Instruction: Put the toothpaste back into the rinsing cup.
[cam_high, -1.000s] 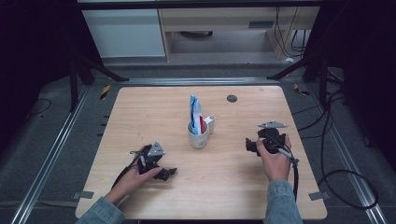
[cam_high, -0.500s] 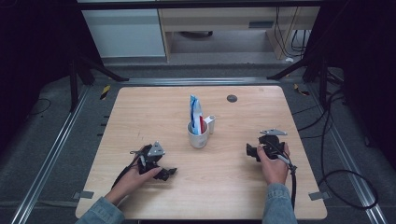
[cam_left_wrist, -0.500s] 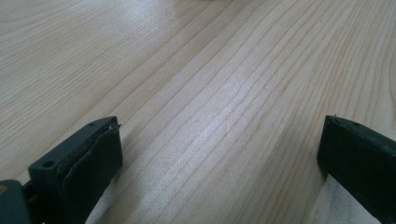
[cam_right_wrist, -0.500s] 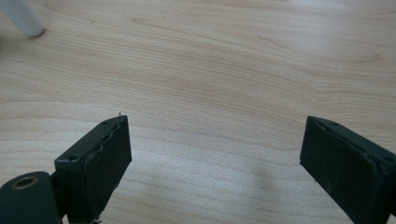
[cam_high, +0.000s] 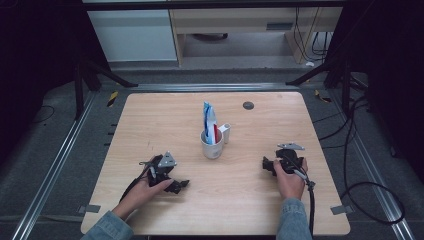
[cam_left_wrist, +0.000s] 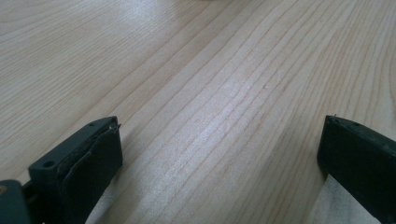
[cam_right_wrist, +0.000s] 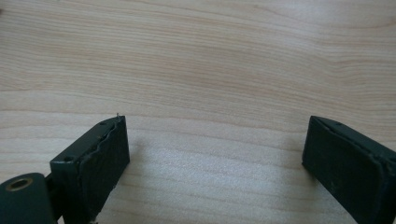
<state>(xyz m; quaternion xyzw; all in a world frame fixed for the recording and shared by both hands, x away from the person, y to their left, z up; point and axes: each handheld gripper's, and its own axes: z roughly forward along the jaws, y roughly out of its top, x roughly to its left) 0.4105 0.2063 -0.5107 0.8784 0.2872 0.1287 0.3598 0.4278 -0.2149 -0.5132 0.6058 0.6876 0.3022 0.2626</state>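
High view showed a white mug (cam_high: 212, 146) standing upright near the middle of the wooden worktop (cam_high: 150, 120), with a blue, white and red tube (cam_high: 209, 122) propped in it and a small white piece (cam_high: 225, 133) just beside its right rim. The left hand-held gripper (cam_high: 180, 185) lay low on the worktop to the near left of the mug, well apart from it, its jaws pointing right. The right hand-held gripper (cam_high: 266, 165) rested to the near right of the mug, also apart, its jaws pointing left toward it. In the left gripper view the left hand-held gripper (cam_left_wrist: 219, 149) was released, jaws spread wide over bare wood. The right gripper view showed the right hand-held gripper (cam_right_wrist: 215, 149) likewise released, nothing between its jaws.
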